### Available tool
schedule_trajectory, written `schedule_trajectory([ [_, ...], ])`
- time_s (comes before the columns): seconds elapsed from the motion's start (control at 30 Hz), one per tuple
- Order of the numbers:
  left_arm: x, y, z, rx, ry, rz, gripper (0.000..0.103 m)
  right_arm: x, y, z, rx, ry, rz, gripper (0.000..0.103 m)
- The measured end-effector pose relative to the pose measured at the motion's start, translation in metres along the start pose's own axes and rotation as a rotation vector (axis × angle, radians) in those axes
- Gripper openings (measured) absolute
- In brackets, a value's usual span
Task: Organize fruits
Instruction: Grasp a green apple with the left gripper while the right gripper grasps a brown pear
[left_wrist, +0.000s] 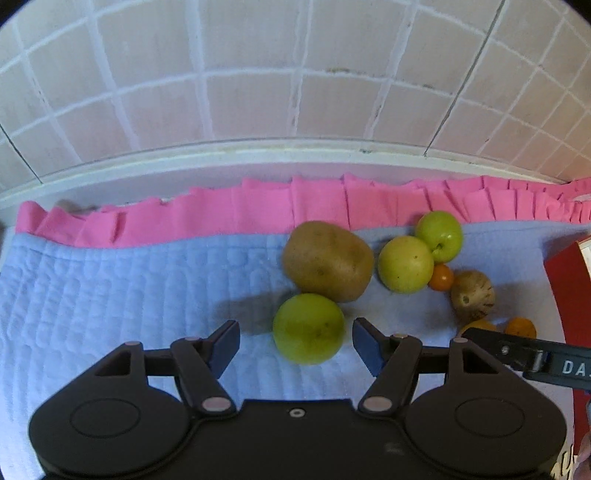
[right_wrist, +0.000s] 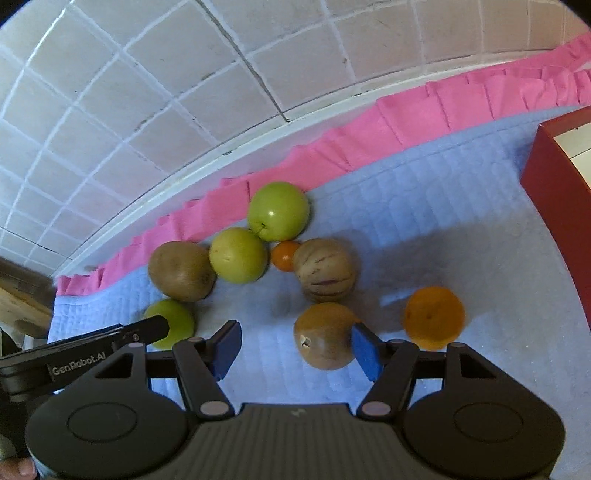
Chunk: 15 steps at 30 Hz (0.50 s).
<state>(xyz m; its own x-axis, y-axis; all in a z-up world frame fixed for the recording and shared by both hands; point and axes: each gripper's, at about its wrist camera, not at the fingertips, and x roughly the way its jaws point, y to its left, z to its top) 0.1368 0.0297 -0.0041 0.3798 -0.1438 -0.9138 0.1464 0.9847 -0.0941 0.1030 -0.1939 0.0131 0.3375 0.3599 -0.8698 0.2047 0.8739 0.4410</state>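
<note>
Several fruits lie on a blue quilted mat (left_wrist: 110, 288). In the left wrist view my left gripper (left_wrist: 295, 341) is open, and a green apple (left_wrist: 308, 328) sits between its fingertips without being clamped. A brown potato-like fruit (left_wrist: 327, 260) lies just beyond it, then two more green apples (left_wrist: 405, 264) (left_wrist: 439, 236). In the right wrist view my right gripper (right_wrist: 295, 343) is open, with a brown round fruit (right_wrist: 325, 341) between its fingers, against the right pad. An orange (right_wrist: 434, 317), a striped melon-like fruit (right_wrist: 325, 273) and a small orange fruit (right_wrist: 284, 255) lie nearby.
A red box (right_wrist: 561, 195) stands at the right edge of the mat (right_wrist: 424, 192). A pink ruffled border (left_wrist: 258, 210) runs along the mat's far side, against a white ledge (left_wrist: 184, 162) and a tiled wall (left_wrist: 295, 74). The left gripper's body (right_wrist: 74, 354) shows in the right wrist view.
</note>
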Motion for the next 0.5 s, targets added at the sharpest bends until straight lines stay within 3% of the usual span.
schedule_trajectory([
  [0.2, 0.016, -0.005, -0.002, 0.006, 0.023, -0.015, 0.080, 0.010, -0.013, -0.003, 0.012, 0.011, -0.047, 0.068],
  [0.33, 0.023, -0.009, -0.002, 0.008, 0.023, -0.019, 0.079, 0.018, -0.023, -0.006, 0.039, 0.015, -0.035, 0.062],
  [0.37, 0.024, -0.009, -0.003, 0.007, 0.022, -0.021, 0.078, 0.018, -0.023, -0.006, 0.035, 0.010, -0.039, 0.060],
  [0.43, 0.027, -0.010, -0.003, 0.005, 0.023, -0.022, 0.060, 0.017, -0.023, -0.007, 0.028, -0.001, -0.062, 0.044],
  [0.5, 0.028, -0.011, -0.005, 0.017, 0.013, -0.001, 0.058, 0.016, -0.023, -0.007, 0.022, -0.006, -0.069, 0.044],
])
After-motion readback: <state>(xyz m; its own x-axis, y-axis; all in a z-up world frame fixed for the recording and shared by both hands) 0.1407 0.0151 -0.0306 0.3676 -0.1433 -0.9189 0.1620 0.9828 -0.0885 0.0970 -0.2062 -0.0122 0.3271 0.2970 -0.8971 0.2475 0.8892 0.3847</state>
